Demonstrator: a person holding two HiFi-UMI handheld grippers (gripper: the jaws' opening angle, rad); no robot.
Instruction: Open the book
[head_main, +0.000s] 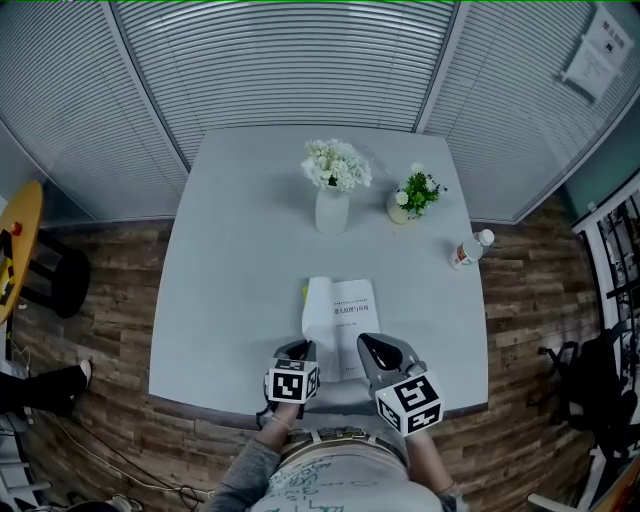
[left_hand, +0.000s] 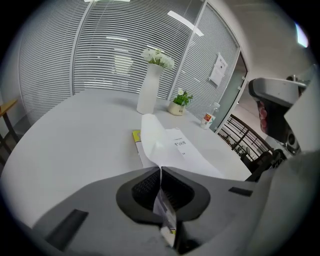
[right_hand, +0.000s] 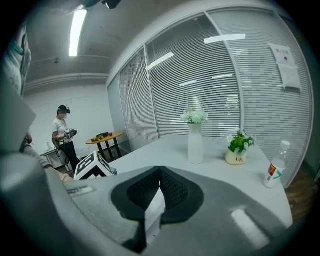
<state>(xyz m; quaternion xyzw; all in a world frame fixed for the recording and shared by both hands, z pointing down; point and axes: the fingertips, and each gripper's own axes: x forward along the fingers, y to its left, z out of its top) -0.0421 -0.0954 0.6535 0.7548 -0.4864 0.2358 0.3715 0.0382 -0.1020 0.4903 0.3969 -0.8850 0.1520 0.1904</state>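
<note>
The book (head_main: 342, 308) lies near the front edge of the grey table (head_main: 240, 280), its white top leaf printed with small dark text. My left gripper (head_main: 298, 349) is at the book's near left corner. In the left gripper view its jaws (left_hand: 160, 170) are shut on a thin white leaf (left_hand: 152, 137) that curls up off the book, with a yellow edge (left_hand: 136, 136) showing beneath. My right gripper (head_main: 369, 346) sits at the near right corner. The right gripper view shows that gripper (right_hand: 160, 171) shut on a white edge of the book (right_hand: 154, 210).
A white vase of flowers (head_main: 332, 208) stands behind the book, with a small potted plant (head_main: 407, 199) and a bottle (head_main: 467, 250) to the right. A round yellow table (head_main: 17, 240) is off to the left. A person (right_hand: 63, 134) stands far off.
</note>
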